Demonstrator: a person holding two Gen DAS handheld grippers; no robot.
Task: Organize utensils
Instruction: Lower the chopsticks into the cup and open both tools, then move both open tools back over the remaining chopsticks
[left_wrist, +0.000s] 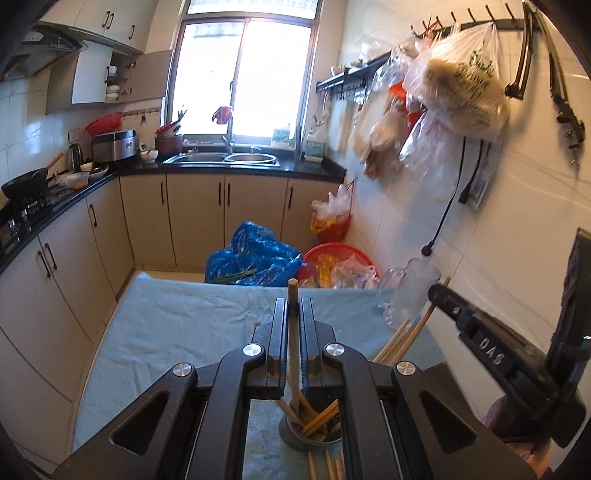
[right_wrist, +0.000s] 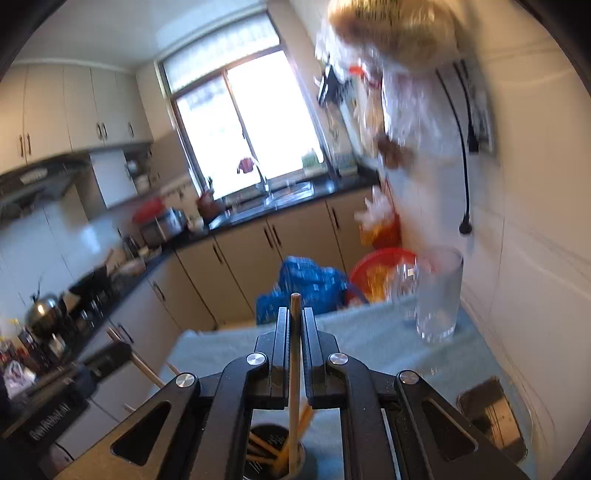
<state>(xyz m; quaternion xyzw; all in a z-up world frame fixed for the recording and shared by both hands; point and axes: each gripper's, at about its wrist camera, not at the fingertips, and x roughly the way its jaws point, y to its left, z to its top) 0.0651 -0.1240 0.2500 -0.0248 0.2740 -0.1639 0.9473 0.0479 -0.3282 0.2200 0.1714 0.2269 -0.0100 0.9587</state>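
Note:
In the left wrist view my left gripper is shut on a wooden chopstick that stands nearly upright. Its lower end points toward a grey cup holding several chopsticks. My right gripper is likewise shut on a wooden chopstick, above a dark cup with several chopsticks in it. Each gripper shows at the edge of the other's view, the right gripper at the right and the left gripper at the left. The right wrist view is blurred.
A light blue cloth covers the table. A clear glass mug stands at its far right by the white wall. Loose chopsticks lie near the cup. A dark object lies on the cloth at the right. Blue bag and red baskets sit on the floor beyond.

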